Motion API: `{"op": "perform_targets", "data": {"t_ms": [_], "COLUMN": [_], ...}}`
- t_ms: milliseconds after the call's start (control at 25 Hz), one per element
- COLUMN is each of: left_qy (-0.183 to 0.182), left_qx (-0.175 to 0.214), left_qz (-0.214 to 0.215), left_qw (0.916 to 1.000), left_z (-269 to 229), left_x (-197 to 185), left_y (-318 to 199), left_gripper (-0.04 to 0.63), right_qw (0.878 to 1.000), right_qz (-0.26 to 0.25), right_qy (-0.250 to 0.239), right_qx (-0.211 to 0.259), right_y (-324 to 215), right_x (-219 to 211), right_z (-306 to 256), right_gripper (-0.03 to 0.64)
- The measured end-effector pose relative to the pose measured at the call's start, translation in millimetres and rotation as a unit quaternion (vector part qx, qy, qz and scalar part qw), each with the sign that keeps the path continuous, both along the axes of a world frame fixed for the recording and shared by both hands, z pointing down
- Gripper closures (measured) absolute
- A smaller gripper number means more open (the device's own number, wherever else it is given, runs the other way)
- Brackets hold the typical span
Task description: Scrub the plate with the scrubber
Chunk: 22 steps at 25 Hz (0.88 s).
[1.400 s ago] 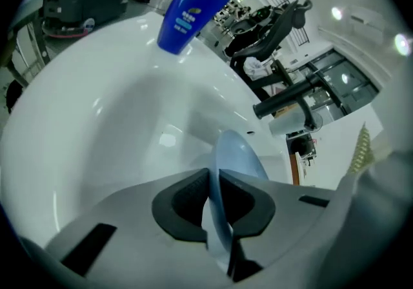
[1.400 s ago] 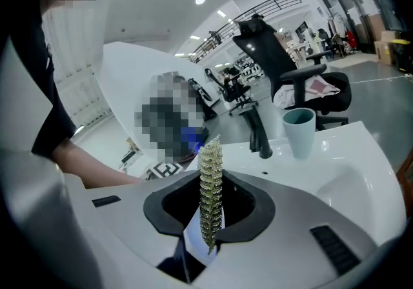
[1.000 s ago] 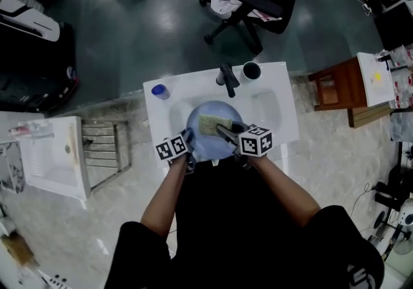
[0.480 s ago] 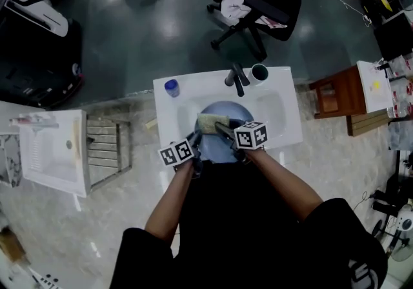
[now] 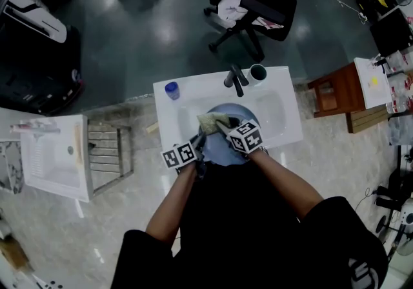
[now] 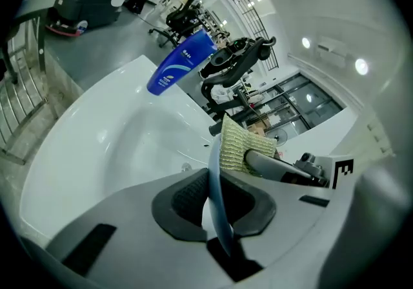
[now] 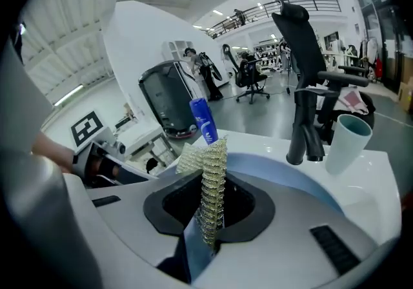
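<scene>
A round blue plate (image 5: 235, 146) sits tilted in the white sink (image 5: 277, 113). My left gripper (image 5: 199, 146) is shut on the plate's near-left rim; the thin blue edge (image 6: 217, 207) runs between its pads. A yellow-green scrubber (image 5: 209, 121) lies against the plate's far-left part, and my right gripper (image 5: 221, 128) is shut on it. In the right gripper view the scrubber (image 7: 211, 181) stands on edge between the pads, with the plate (image 7: 290, 178) just behind. In the left gripper view the scrubber (image 6: 237, 144) presses the plate's face.
A black faucet (image 5: 235, 80) and a pale cup (image 5: 259, 73) stand at the sink's far edge, a blue bottle (image 5: 171, 90) at its far left corner. An office chair (image 5: 255, 0) is beyond; a wooden stool (image 5: 339, 94) is to the right.
The right gripper has carried the scrubber from the middle of the plate to its far-left part. The left gripper has kept its hold on the rim.
</scene>
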<state>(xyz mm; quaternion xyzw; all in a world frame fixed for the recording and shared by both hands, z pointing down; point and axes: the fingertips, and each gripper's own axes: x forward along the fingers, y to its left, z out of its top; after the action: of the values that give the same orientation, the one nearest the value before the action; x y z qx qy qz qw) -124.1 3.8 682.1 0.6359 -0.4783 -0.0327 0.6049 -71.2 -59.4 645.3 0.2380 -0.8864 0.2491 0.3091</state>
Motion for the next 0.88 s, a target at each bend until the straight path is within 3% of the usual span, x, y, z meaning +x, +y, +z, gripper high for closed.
{"op": "perform_targets", "data": {"t_ms": [360, 880], "left_qy": [0.007, 0.014], "left_qx": [0.004, 0.012], "left_qz": [0.023, 0.032], "left_qw": [0.9997, 0.9993], "left_z": [-4.0, -6.7], "left_x": [8.2, 6.2], "left_y": [-1.4, -0.5], "left_gripper": [0.568, 0.563], "right_qw": [0.997, 0.991], "right_qz": [0.014, 0.047], "right_qy": [0.03, 0.048], "right_qx": [0.073, 0.115], "right_y": [-18.7, -39.7], "right_x": [10.7, 25.5], "right_z": [-5.5, -5.9], "right_gripper": [0.552, 0.552]}}
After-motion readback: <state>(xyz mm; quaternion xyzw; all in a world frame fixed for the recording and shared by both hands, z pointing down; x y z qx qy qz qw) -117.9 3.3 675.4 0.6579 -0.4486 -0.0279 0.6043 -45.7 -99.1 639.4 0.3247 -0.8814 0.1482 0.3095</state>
